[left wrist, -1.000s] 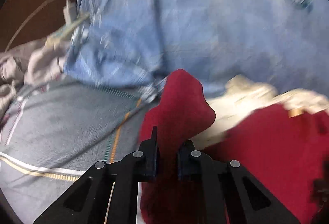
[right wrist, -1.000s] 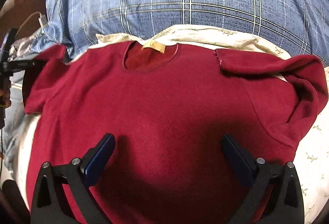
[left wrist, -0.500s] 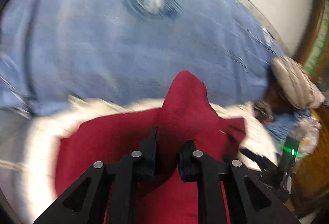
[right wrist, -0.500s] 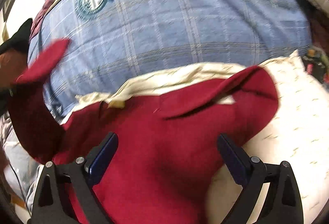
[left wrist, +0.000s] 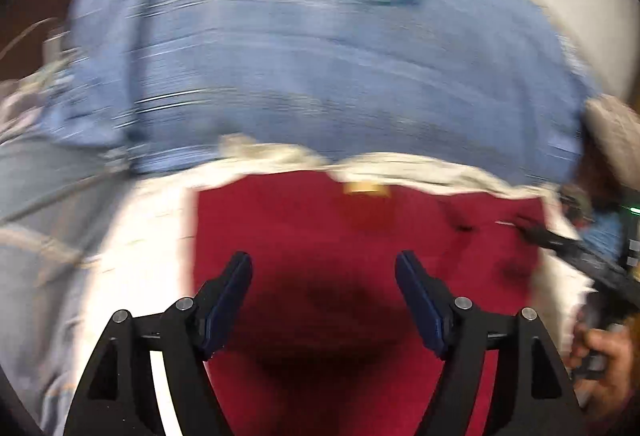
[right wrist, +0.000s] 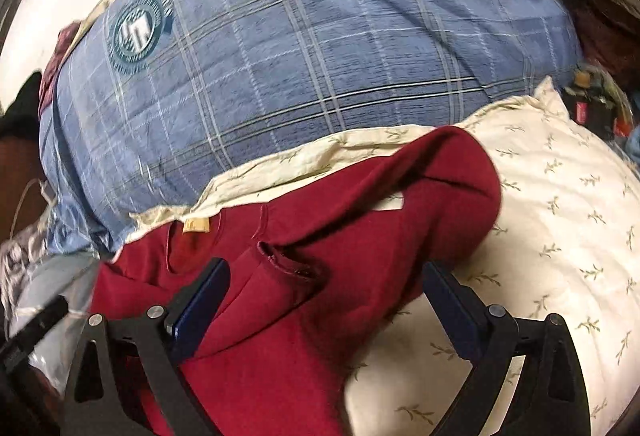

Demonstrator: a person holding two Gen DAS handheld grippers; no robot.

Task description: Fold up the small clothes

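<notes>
A cream pillow [right wrist: 560,220] printed with small leaf sprigs carries the red shirt [right wrist: 304,316], which lies spread across its left part. Directly behind the pillow rests a blue plaid cushion [right wrist: 320,47], touching its far edge.

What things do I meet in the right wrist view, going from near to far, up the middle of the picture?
Right gripper → red shirt → cream pillow with leaf print → blue checked pillow.
</notes>
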